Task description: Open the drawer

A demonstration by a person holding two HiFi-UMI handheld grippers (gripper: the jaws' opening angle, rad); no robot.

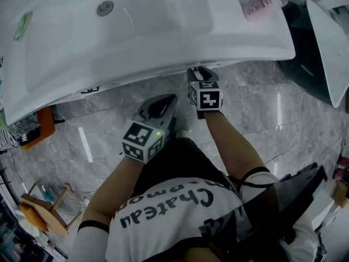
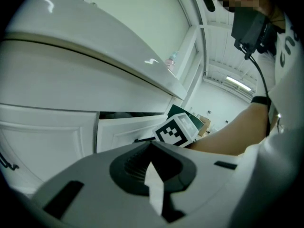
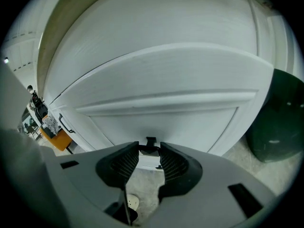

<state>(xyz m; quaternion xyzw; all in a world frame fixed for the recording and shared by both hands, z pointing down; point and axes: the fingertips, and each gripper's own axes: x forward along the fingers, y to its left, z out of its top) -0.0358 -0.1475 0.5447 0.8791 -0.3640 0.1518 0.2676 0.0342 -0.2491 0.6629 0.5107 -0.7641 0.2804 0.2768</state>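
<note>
The white drawer front point(image 3: 161, 118) sits under the washbasin point(image 1: 152, 31). Its small black handle point(image 3: 150, 143) lies between the pads of my right gripper point(image 3: 149, 148), which is shut on it. In the head view, my right gripper point(image 1: 199, 76) reaches under the basin's front edge, its tips hidden. The left gripper view shows the drawer point(image 2: 124, 133) standing slightly out, with a dark gap point(image 2: 128, 114) above it. My left gripper point(image 2: 152, 151) is shut and empty, held back to the left of the right one point(image 1: 162, 107).
A dark green bin point(image 3: 278, 122) stands on the floor right of the cabinet. Left of the drawer is another cabinet front with a black handle point(image 3: 65, 124). An orange stool point(image 1: 44, 123) is at the far left. A pink bottle point(image 1: 263, 1) stands on the basin's rim.
</note>
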